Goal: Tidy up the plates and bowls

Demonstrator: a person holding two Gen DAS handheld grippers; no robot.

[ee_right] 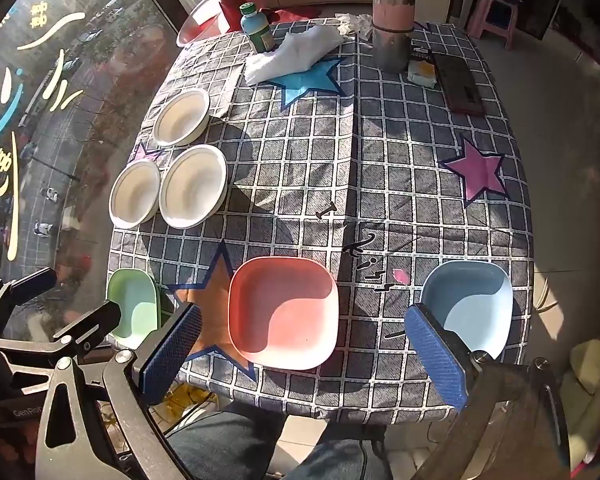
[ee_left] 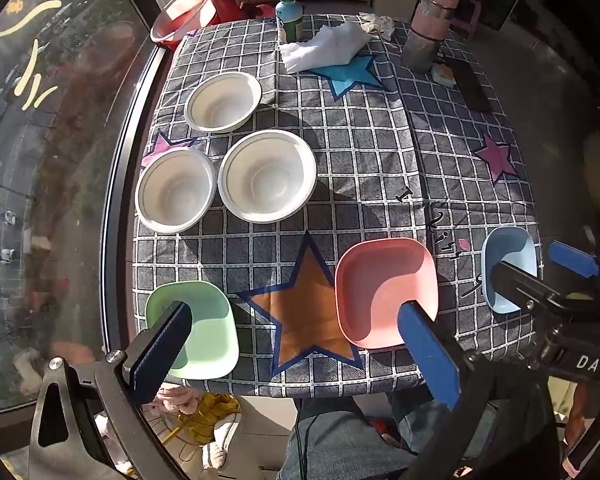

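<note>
Three white round bowls [ee_left: 223,102] [ee_left: 267,176] [ee_left: 176,190] sit close together on the left of the checked tablecloth [ee_left: 360,152]. Along the near edge lie three square plates: green [ee_left: 204,332], pink [ee_left: 384,288] and blue [ee_left: 508,256]. My left gripper [ee_left: 296,350] hangs open high above the orange star, between the green and pink plates, holding nothing. My right gripper [ee_right: 304,356] is open too, above the near edge, with the pink plate [ee_right: 284,312] and blue plate [ee_right: 468,300] below it. It shows over the blue plate in the left wrist view.
At the far end stand a green-capped bottle [ee_left: 289,16], a white cloth [ee_left: 324,46], a pink flask [ee_left: 430,26] and a dark flat device [ee_right: 460,82]. A red basin [ee_left: 186,10] sits behind the table. A window runs along the left. A person's legs [ee_right: 236,440] are under the near edge.
</note>
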